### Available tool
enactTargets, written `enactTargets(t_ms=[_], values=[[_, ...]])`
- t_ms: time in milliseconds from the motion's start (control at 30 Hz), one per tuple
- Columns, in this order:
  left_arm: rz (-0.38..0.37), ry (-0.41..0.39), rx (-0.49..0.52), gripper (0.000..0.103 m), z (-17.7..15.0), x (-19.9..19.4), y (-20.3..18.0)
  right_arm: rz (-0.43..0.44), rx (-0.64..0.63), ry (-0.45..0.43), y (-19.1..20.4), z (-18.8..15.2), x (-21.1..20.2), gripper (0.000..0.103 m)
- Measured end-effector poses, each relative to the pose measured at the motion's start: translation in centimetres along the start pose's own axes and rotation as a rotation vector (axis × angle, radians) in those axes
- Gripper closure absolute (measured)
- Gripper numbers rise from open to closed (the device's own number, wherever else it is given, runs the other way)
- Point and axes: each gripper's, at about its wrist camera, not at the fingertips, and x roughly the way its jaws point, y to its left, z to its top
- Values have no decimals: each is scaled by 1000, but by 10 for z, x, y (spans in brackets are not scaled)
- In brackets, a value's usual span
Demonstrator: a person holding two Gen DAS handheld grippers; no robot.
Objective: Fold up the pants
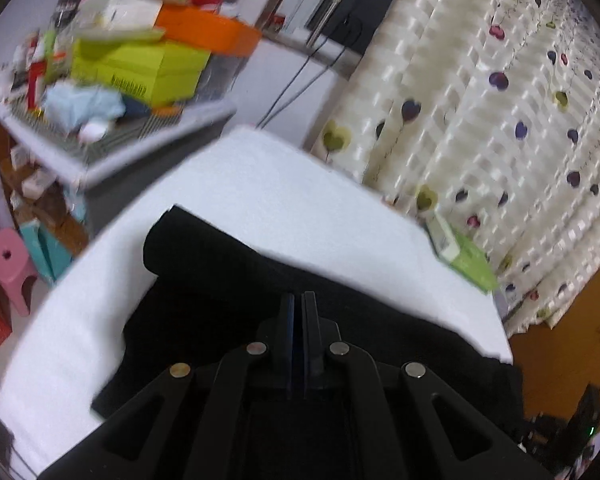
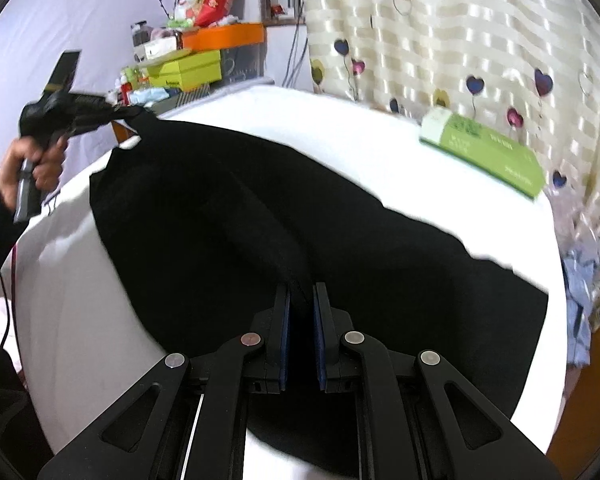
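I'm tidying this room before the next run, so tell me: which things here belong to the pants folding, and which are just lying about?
Part of the job:
black pants
left tool, shut on the pants
right tool, shut on the pants
white table

Just lying about:
green box
orange box
yellow-green box
pink stool

A white-covered desk [image 2: 380, 152] carries the black pants [image 2: 260, 220], which lie spread across most of its top. A green and white box [image 2: 484, 150] lies on the desk near its far right edge, apart from the pants.
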Motion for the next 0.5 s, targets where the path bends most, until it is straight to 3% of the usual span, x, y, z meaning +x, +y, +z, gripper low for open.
enactTargets(t_ms=[167, 367, 400, 467, 500], values=[[24, 91, -61, 98, -37, 14, 29, -5, 24, 63, 7, -26, 7, 91], [2, 58, -105, 96, -43, -5, 40, 9, 93, 76, 7, -37, -6, 84], [1, 59, -114, 92, -42, -7, 43, 7, 103, 75, 7, -40, -9, 84], [-14, 57, -150, 74, -41, -9, 48, -4, 167, 54, 2, -46, -19, 84], [-28, 51, -175, 58, -40, -9, 50, -10, 213, 36, -3, -50, -24, 83]])
